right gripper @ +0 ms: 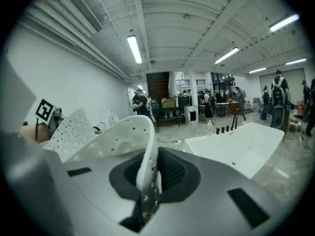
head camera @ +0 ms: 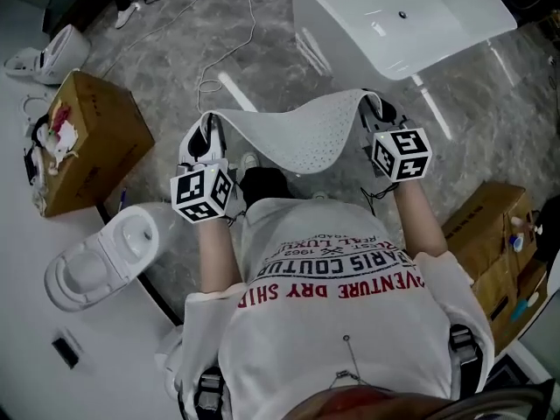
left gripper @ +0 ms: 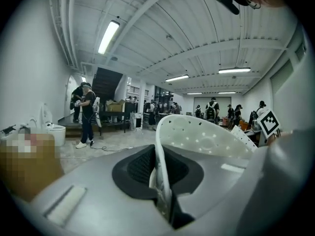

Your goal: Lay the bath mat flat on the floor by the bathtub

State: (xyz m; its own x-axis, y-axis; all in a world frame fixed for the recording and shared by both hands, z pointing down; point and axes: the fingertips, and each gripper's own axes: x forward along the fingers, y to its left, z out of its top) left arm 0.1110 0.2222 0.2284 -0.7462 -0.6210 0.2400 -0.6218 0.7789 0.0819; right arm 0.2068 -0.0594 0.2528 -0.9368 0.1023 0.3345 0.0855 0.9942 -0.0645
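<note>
A white perforated bath mat hangs sagging in the air between my two grippers, above the marble floor. My left gripper is shut on the mat's left corner; in the left gripper view the mat's edge stands pinched between the black pads. My right gripper is shut on the right corner, whose edge curls up out of the jaws in the right gripper view. The white bathtub stands ahead to the right, and shows as the bathtub in the right gripper view.
A white toilet sits at the lower left beside a cardboard box. Another cardboard box stands at the right. A cable runs across the floor ahead. Several people stand far off in the hall.
</note>
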